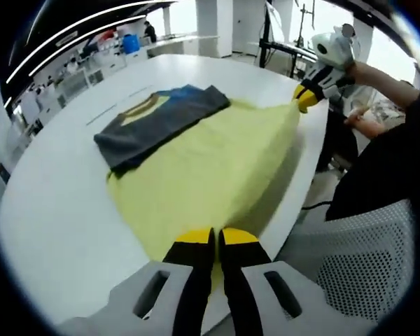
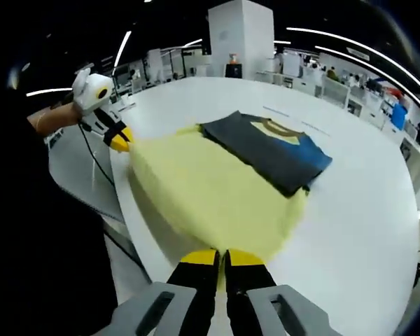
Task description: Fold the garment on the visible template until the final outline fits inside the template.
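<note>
A yellow template cloth (image 1: 210, 168) (image 2: 210, 189) lies spread over the near part of the white table (image 1: 70, 210) (image 2: 364, 210). On its far side rests a folded dark grey garment (image 1: 161, 122) (image 2: 273, 150) with a yellow collar and a blue patch. My left gripper (image 1: 215, 241) is shut on one near corner of the yellow cloth, and it also comes into the right gripper view (image 2: 122, 140). My right gripper (image 2: 222, 259) is shut on the other near corner and comes into the left gripper view (image 1: 304, 98). The near edge of the cloth is held up at the table's rim.
A grey mesh chair (image 1: 364, 273) stands close to the table edge beside a person in dark clothes (image 1: 392, 168). A black stand (image 1: 266, 35) and rows of desks (image 2: 350, 84) fill the room behind. The table's curved edge (image 2: 126, 210) runs just under the held cloth.
</note>
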